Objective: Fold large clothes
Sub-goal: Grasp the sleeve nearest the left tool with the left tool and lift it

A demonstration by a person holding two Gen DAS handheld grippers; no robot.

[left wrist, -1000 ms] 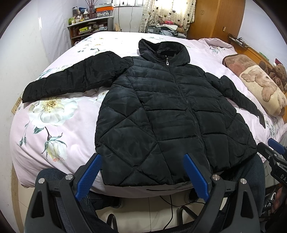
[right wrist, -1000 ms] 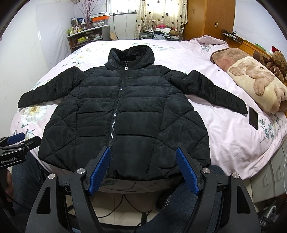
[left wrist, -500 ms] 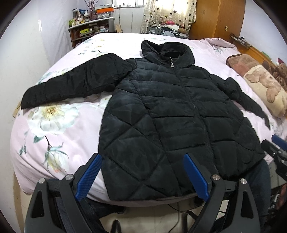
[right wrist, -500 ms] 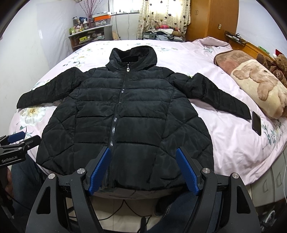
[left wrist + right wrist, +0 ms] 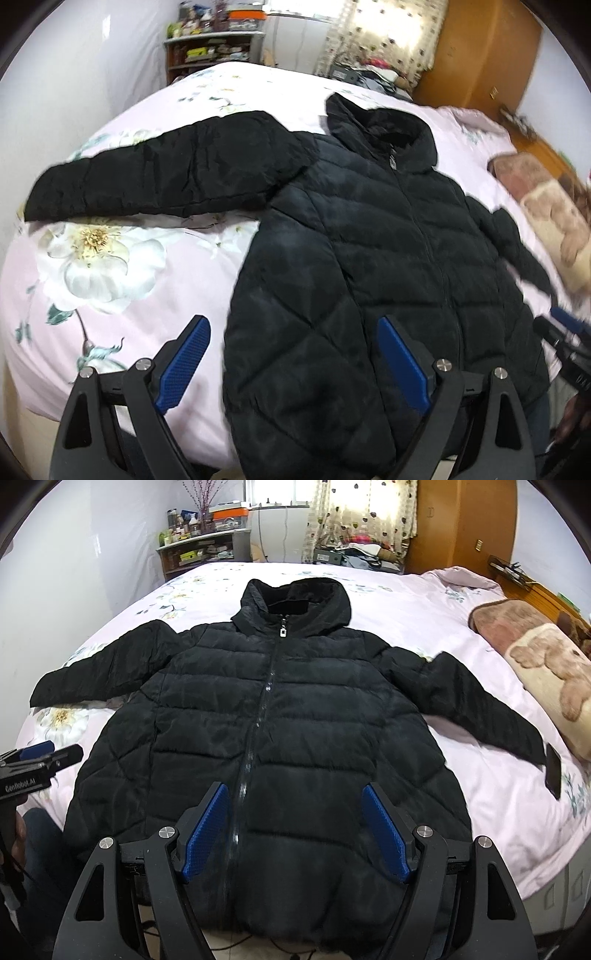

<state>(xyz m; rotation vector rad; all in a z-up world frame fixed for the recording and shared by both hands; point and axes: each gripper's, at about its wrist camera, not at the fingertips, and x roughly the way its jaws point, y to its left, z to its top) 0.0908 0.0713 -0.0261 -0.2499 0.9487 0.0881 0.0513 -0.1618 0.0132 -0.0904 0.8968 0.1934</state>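
The black coat [image 5: 280, 716] lies flat on the pink bed [image 5: 461, 635], front up, zipped, both sleeves spread out. A dark thing, maybe a phone [image 5: 553, 770], lies by one cuff. Above the coat's bottom edge, the left claw [image 5: 291, 363] and right claw [image 5: 295, 830] are wide apart, holding nothing.

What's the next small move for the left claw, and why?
Probably ease the left claw forward and left toward the near sleeve. The black jacket lies flat, zipped, front up on the bed with both sleeves spread, nothing folded. Both claws are open and empty, above the hem, so a sleeve fold seems the likely start.
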